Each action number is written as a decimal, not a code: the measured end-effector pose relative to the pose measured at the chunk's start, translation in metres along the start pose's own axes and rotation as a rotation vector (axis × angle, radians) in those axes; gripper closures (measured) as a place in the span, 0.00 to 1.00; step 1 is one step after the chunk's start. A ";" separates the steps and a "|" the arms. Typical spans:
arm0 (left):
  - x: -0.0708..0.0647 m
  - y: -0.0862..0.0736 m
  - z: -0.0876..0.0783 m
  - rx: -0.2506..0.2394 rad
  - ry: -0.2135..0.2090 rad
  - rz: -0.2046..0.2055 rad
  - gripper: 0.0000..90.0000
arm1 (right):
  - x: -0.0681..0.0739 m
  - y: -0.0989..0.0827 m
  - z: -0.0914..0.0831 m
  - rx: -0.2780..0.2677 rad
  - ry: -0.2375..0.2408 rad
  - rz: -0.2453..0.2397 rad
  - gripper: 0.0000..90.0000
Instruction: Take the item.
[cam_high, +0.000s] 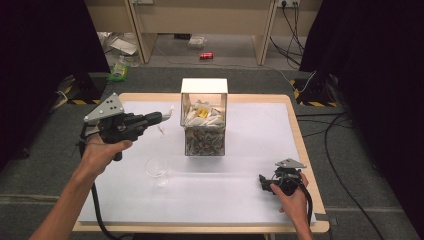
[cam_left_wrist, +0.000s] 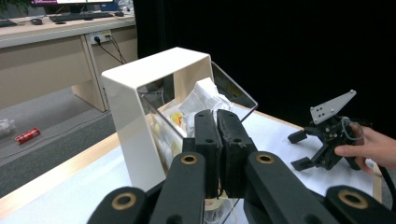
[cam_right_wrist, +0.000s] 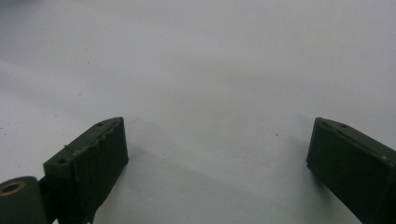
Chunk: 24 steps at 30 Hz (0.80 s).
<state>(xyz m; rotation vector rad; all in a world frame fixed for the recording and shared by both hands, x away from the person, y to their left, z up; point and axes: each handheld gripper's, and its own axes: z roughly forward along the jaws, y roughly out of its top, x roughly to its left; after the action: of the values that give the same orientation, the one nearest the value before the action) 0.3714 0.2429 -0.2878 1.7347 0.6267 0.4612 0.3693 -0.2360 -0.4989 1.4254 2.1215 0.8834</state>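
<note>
No legible text, label, brand or number on anything in view.

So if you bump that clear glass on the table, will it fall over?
Probably. The glass looks thin and stands alone on the smooth white table, so it may slide or tip easily. It seems light, and would likely break if knocked off.

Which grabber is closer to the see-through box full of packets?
Left. The left gripper hangs in the air just beside the clear box, holding a small white packet at its upper left side. The right gripper sits low on the table, apart, toward the near right corner.
</note>
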 end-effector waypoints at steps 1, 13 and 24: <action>0.000 -0.002 -0.001 0.000 0.002 -0.002 0.97 | 0.000 0.000 0.000 0.000 0.000 0.000 0.07; -0.001 -0.027 -0.016 0.003 0.017 -0.019 0.97 | 0.000 0.000 0.000 -0.003 -0.001 -0.003 0.07; 0.001 -0.062 -0.019 0.011 -0.001 -0.084 0.97 | 0.000 0.000 0.000 -0.004 -0.002 -0.003 0.07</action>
<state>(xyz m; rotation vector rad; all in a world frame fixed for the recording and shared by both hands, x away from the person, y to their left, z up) 0.3502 0.2692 -0.3436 1.7122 0.6996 0.3994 0.3694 -0.2360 -0.4993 1.4196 2.1186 0.8846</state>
